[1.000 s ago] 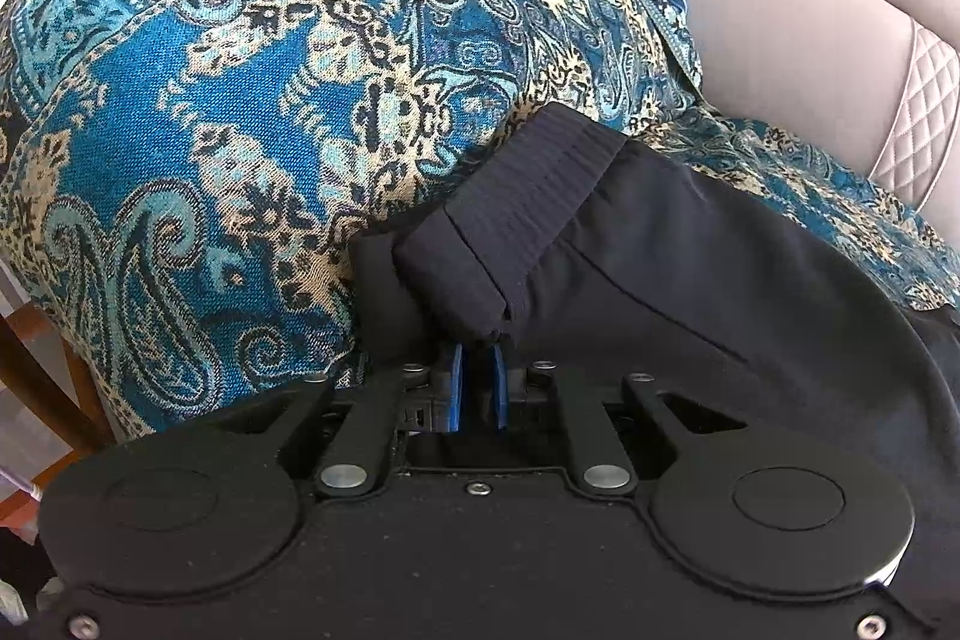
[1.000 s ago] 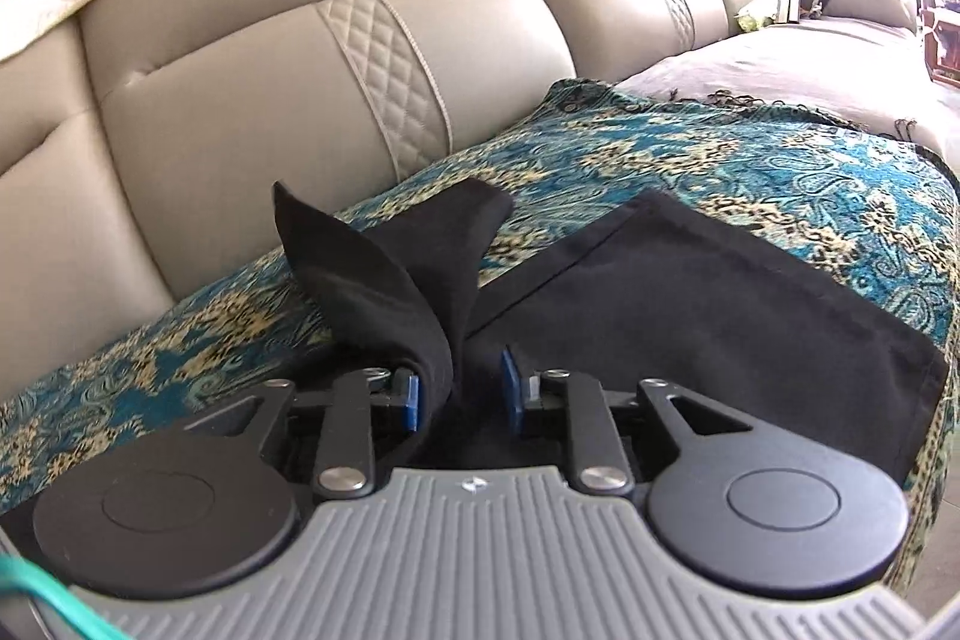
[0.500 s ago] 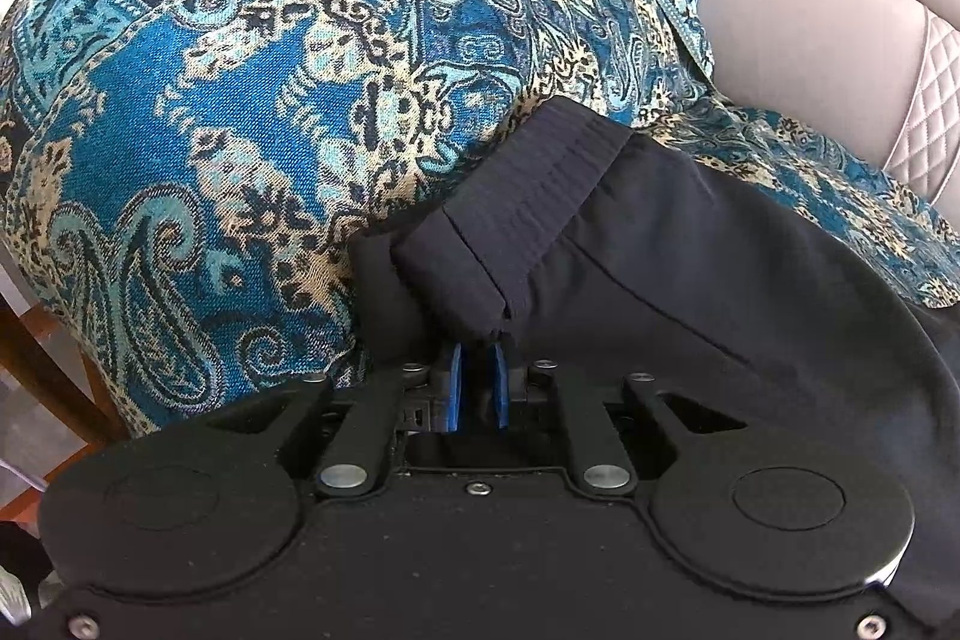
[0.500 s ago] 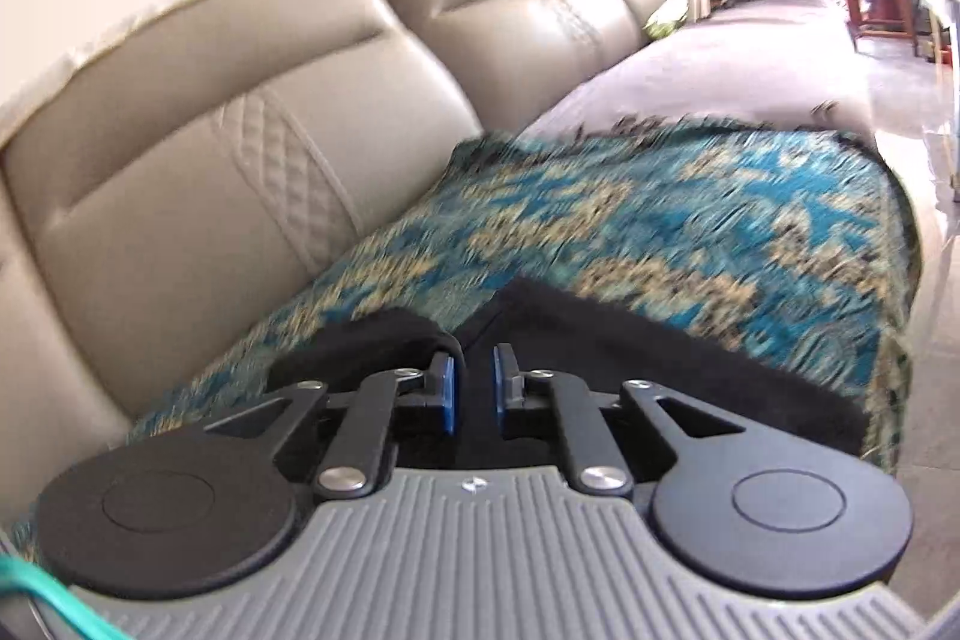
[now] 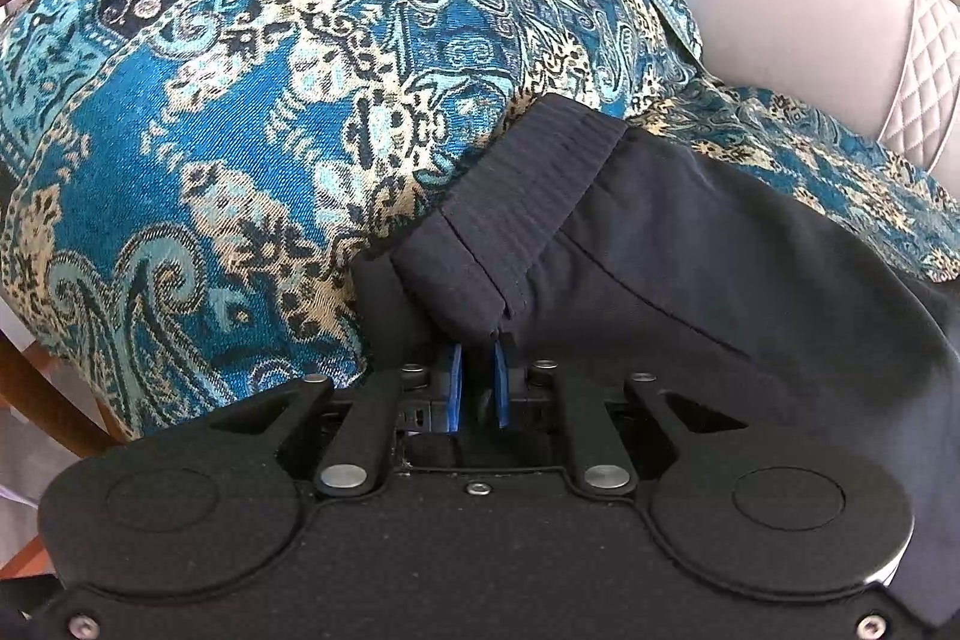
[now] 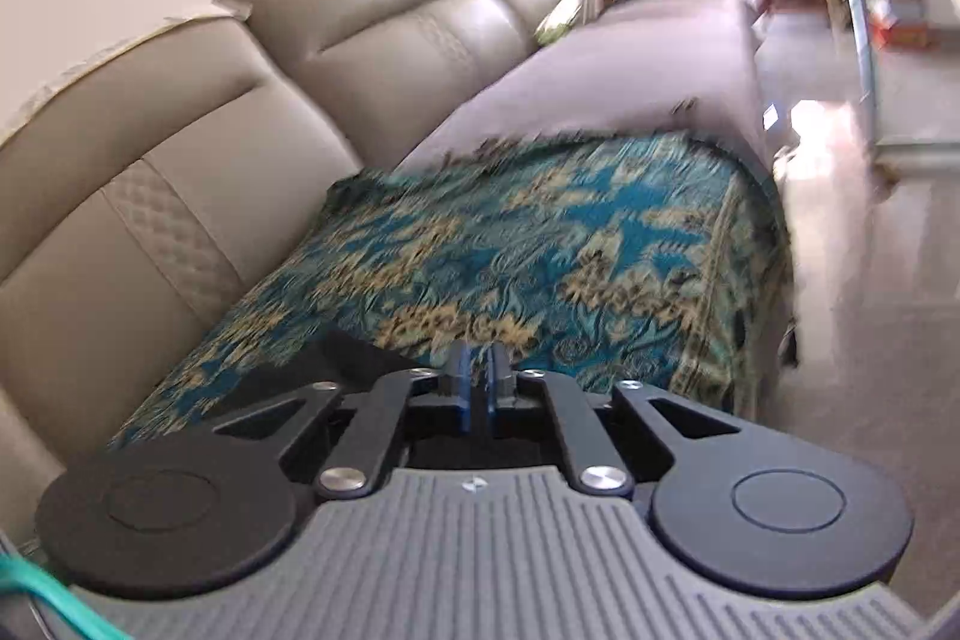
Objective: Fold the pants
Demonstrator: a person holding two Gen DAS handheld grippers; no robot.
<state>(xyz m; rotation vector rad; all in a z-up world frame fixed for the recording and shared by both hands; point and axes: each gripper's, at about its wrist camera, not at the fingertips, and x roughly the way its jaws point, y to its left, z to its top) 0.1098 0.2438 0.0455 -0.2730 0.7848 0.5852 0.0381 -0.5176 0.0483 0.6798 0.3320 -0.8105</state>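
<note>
Black pants (image 5: 690, 244) on the patterned throw (image 5: 240, 99), waistband corner in my left gripper (image 5: 478, 388).

Its 2 blue pads pinch that corner. My right gripper (image 6: 478, 388), nearly closed, holds nothing; pants lie just behind it on the throw.

I see a beige leather sofa (image 6: 180, 172) carrying a teal paisley throw (image 5: 252, 99), with black pants (image 5: 690, 244) lying on the throw.

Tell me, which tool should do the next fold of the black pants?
Probably the left tool: it is pinching the pants at the waistband. The right tool looks nearly closed with nothing visibly between its pads.
</note>
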